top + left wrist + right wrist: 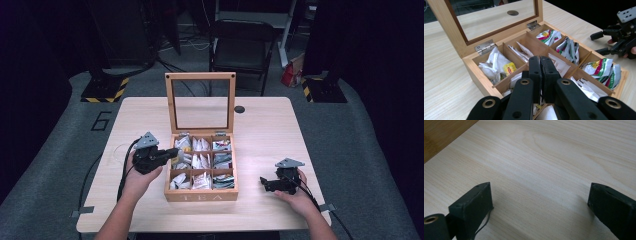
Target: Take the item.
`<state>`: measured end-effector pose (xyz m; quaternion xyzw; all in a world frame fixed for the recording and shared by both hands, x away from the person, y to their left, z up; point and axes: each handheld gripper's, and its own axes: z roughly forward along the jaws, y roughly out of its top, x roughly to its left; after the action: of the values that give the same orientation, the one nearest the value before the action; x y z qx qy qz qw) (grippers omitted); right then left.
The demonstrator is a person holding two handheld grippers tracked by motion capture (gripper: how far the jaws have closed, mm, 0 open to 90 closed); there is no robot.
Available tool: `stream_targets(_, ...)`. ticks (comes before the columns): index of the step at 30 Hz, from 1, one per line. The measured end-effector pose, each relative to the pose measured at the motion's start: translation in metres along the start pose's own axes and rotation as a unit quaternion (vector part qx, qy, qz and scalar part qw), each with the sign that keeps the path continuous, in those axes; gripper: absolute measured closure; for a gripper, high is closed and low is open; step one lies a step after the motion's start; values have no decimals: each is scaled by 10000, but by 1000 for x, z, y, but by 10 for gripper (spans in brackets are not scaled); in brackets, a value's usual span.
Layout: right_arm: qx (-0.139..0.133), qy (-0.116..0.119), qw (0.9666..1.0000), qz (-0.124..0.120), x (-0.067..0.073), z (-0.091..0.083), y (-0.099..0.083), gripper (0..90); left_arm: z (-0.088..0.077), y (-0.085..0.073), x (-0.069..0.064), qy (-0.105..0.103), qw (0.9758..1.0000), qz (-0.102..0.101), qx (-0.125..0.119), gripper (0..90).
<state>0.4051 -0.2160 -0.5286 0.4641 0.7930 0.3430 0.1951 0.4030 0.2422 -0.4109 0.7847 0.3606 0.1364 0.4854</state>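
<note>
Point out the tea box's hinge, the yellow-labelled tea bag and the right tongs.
hinge [484,47], left gripper view, metal plate.
yellow-labelled tea bag [509,68], left gripper view, yellow label.
right tongs [263,182], high view, between the tips.

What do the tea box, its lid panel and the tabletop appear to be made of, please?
The tea box looks like light wood with a smooth satin finish: grain shows, and "TEA" marks its front. Its lid panel seems clear glass or acrylic, since the table shows through it. The tabletop looks like pale wood or wood-look laminate, matte, with printed-looking grain; which one is unclear.
</note>
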Motion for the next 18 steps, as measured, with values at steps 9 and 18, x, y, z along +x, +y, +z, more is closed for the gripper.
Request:
stream_targets(9, 0, 0, 10000, 2, 0, 0, 0, 52, -8, 4, 0, 25, 10000, -16, -71, 878)
stream_targets(18, 5, -2, 10000, 0, 0, 0, 0, 52, -23, 5, 10, 221, 9993, -202, -216, 877)
